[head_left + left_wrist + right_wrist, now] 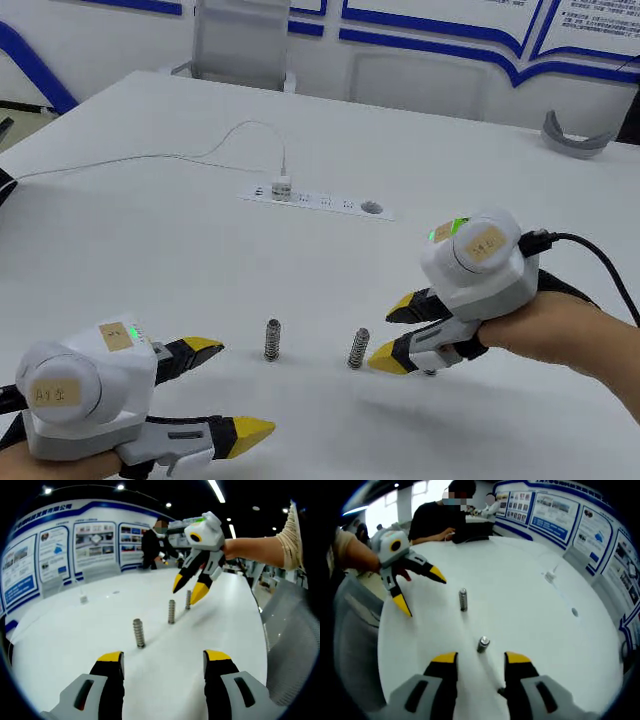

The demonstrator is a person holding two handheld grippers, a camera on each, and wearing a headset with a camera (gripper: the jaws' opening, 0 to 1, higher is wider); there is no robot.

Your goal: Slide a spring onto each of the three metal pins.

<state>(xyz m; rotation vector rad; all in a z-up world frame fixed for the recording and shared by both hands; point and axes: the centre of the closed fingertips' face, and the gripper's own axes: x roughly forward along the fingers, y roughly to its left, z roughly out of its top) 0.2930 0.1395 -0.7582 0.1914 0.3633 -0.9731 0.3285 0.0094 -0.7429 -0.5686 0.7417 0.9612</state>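
Here, springs (272,340) between spread fingers (245,432)

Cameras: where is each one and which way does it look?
Head view: on the person's head, looking down at the table, springs, the left tongs and right tongs, plus a forearm.
Left gripper view: on the left tongs, looking along its jaws across three springs at the right tongs.
Right gripper view: on the right tongs, looking the opposite way, at the left tongs.
Shared: both gripper views face each other over the springs.
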